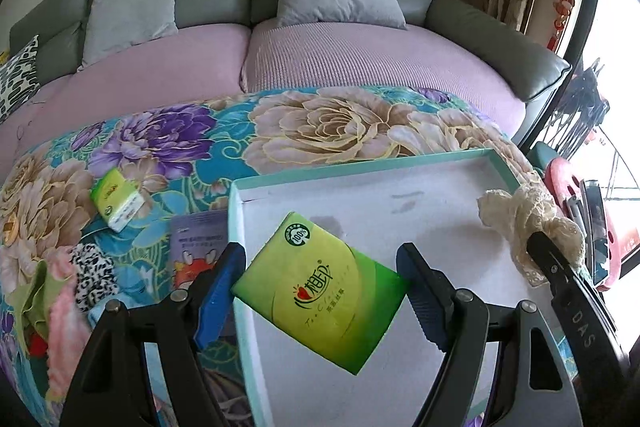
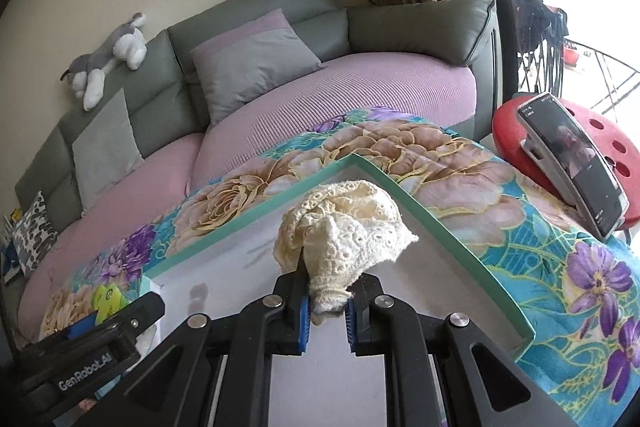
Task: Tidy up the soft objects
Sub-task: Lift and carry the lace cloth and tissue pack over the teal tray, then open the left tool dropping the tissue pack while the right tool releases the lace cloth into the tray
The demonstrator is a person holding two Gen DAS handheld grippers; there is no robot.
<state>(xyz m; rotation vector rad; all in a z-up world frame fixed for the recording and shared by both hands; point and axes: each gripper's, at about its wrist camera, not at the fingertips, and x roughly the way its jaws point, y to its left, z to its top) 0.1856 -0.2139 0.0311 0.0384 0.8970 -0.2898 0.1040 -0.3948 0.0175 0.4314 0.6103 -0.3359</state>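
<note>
My left gripper [image 1: 322, 255] is over the near left part of a white tray with a teal rim [image 1: 360, 167]. Its blue pads are closed on the two sides of a green tissue pack [image 1: 320, 291], which hangs tilted above the tray floor. My right gripper [image 2: 330, 287] is shut on a bunched cream lace cloth [image 2: 344, 227], held over the tray's [image 2: 440, 223] far right corner. That cloth [image 1: 528, 219] and the right gripper's finger [image 1: 560, 267] also show at the right of the left wrist view. The left gripper [image 2: 120, 311] shows at the lower left of the right wrist view.
The tray lies on a floral blanket [image 1: 168, 147] in front of a grey and pink sofa [image 1: 320, 55]. Left of the tray lie a small tissue pack [image 1: 116, 203], a purple packet [image 1: 196, 239] and a heap of cloths [image 1: 60, 287]. A phone [image 2: 572, 163] leans on a red stool [image 2: 600, 131] at the right.
</note>
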